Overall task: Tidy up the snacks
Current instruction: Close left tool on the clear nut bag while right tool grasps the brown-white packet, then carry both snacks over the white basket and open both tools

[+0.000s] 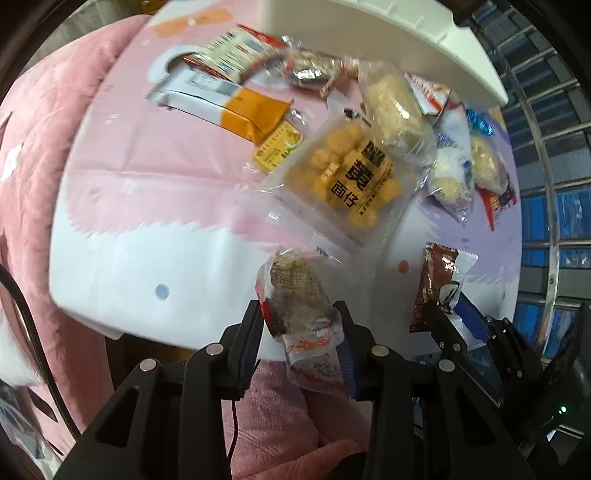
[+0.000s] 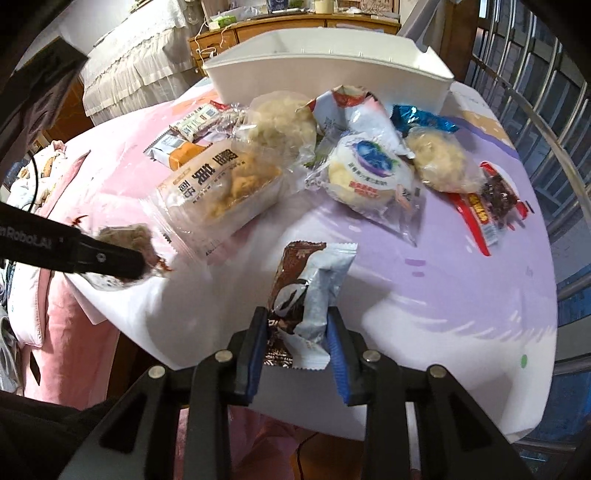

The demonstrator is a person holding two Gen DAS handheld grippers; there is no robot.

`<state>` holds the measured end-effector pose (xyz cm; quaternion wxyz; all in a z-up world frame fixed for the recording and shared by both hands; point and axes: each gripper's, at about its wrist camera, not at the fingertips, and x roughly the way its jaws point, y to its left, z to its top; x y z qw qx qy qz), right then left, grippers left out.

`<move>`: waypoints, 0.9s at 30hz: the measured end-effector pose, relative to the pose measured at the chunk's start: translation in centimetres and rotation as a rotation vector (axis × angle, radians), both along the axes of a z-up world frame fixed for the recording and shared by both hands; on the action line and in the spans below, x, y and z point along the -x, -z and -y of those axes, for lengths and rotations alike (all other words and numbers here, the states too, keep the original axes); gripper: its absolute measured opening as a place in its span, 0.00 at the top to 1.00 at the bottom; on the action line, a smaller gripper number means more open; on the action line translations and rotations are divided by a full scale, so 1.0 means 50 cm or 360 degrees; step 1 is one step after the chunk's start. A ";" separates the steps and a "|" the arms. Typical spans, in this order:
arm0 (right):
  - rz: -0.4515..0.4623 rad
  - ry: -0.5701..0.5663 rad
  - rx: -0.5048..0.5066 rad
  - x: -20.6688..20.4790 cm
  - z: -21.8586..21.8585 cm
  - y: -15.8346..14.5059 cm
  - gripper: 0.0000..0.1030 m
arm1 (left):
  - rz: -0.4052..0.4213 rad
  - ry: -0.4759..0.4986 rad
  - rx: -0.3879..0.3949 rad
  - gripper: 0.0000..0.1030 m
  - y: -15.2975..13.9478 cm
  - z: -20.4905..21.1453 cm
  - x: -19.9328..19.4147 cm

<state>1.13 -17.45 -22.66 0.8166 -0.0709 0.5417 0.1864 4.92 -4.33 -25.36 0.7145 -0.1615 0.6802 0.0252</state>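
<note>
My left gripper [image 1: 300, 314] is shut on a clear-wrapped brown snack [image 1: 299, 295] with red print, held over the table's near edge; it also shows in the right wrist view [image 2: 127, 238]. My right gripper [image 2: 297, 319] is shut on a brown-and-white snack packet [image 2: 308, 291], also seen in the left wrist view [image 1: 441, 284]. Several snacks lie in a pile on the table: a pack of yellow cubes [image 1: 349, 173], an orange-and-white bar [image 1: 225, 103], a round blue-label cake [image 2: 369, 173]. A white bin [image 2: 325, 62] stands at the table's far side.
The table [image 2: 443, 280] has a pink, white and lilac cover. Pink bedding [image 1: 37, 155] lies to the left. A metal window grille [image 2: 535, 92] runs along the right. A wooden dresser [image 2: 258, 29] stands behind the bin.
</note>
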 end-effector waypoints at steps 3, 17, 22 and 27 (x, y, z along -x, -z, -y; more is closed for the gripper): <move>0.0025 -0.0012 -0.0011 0.001 0.009 -0.020 0.69 | 0.0060 -0.0021 -0.0006 0.65 -0.041 -0.037 0.021; 0.0269 -0.0010 -0.0028 -0.082 0.017 -0.137 0.69 | 0.0329 -0.0137 -0.0011 0.65 -0.298 -0.226 -0.014; 0.0329 0.0053 -0.0029 -0.151 0.014 -0.175 0.69 | 0.0422 -0.0101 -0.0017 0.65 -0.353 -0.250 -0.088; 0.0364 0.0136 -0.0084 -0.230 0.008 -0.213 0.69 | 0.0534 -0.0044 -0.0020 0.65 -0.400 -0.265 -0.173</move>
